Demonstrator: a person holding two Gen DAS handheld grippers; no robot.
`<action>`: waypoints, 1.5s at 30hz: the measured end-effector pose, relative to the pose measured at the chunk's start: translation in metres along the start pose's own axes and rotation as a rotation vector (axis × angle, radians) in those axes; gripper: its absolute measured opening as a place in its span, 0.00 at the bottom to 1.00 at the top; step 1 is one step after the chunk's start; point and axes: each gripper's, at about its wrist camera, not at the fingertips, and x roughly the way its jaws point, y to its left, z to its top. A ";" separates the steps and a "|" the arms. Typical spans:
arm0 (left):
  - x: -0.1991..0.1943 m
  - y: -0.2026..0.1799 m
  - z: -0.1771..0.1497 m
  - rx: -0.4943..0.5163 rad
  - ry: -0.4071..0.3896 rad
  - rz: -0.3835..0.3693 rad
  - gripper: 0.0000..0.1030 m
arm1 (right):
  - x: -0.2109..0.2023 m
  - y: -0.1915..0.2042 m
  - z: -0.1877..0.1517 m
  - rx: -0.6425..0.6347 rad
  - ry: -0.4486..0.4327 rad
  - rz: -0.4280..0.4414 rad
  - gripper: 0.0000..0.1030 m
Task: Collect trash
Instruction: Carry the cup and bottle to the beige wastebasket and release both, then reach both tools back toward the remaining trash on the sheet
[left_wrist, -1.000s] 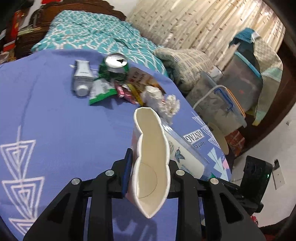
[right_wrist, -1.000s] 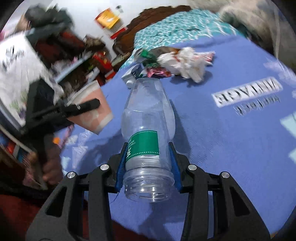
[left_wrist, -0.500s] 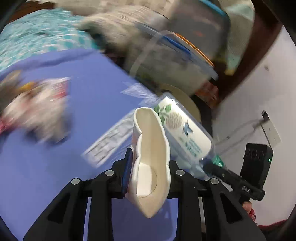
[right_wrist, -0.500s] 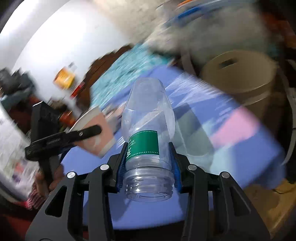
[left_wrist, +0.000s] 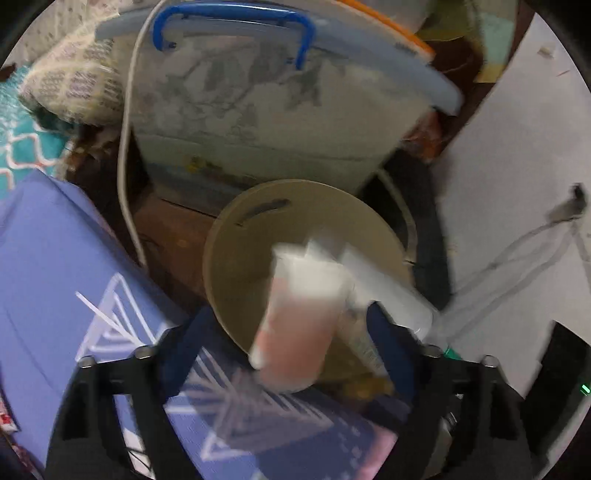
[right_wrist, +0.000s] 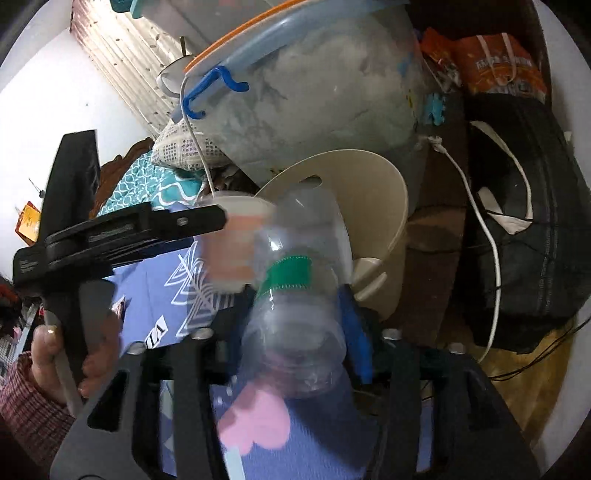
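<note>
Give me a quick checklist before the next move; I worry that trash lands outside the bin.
1. Left tool open: ok, the pink paper cup is blurred, apparently dropping.
2. Cup over the round beige plastic bin: ok.
3. Right tool open: cannot tell, the clear plastic bottle with green label is blurred between its fingers.
4. Bottle over the bin: ok, roughly.
5. Bin opening unobstructed: ok.
6. White cable clear of the bin: ok, beside it.
</note>
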 end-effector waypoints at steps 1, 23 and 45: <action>0.001 0.000 0.002 -0.001 -0.002 0.004 0.81 | -0.002 0.001 -0.001 -0.008 -0.018 -0.002 0.59; -0.246 0.194 -0.329 -0.576 -0.279 0.169 0.77 | 0.136 0.288 -0.052 -0.392 0.342 0.487 0.52; -0.314 0.269 -0.402 -0.802 -0.438 0.170 0.78 | 0.094 0.351 -0.164 -0.560 0.455 0.611 0.52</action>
